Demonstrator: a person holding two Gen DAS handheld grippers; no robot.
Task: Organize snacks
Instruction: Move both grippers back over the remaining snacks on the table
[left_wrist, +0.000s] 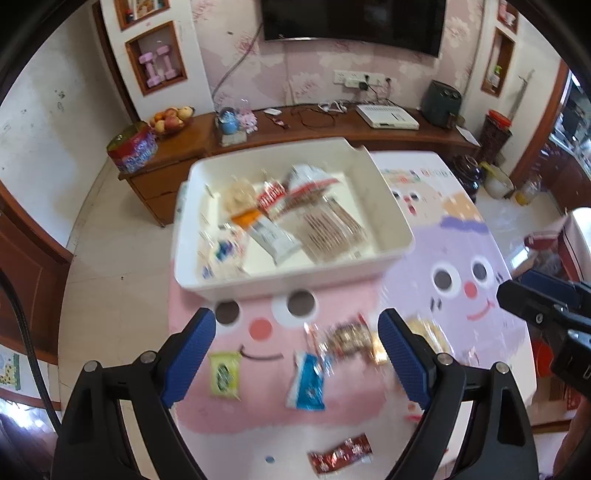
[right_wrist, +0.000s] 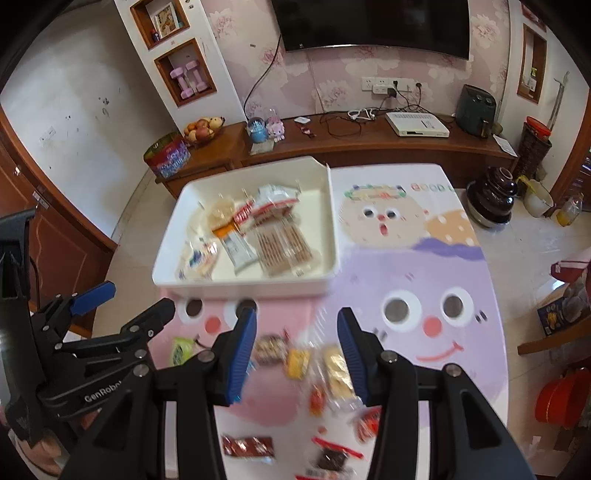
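Both views are smearing, so I am struggling to read any label, and the loose packets under my claws are blending together. My left claw (left_wrist: 297, 354) is standing wide and released, nothing between its pads; below it the green packet (left_wrist: 224, 374) and the blue packet (left_wrist: 307, 382) are lying on the worktop (left_wrist: 461, 258), with a red packet (left_wrist: 341, 451) nearer the camera. The packets by its right finger are partly hiding behind that finger.

My right claw (right_wrist: 297, 347) is sitting partly closed, and I am seeing no packet pinched: the yellow packet (right_wrist: 297, 363) and the pale biscuit packet (right_wrist: 337, 371) are lying on the worktop beneath the gap. Its fingers are cutting off the snacks at either side, and the bottom edge is clipping a dark packet (right_wrist: 331, 459).

Beyond both claws the white bin (right_wrist: 243, 284) is resting on the worktop, holding a heap of snacks: a long striped pack (right_wrist: 282, 243), a white sachet (right_wrist: 240, 251), a red-and-white pack (right_wrist: 275, 206) and a few blurred others.
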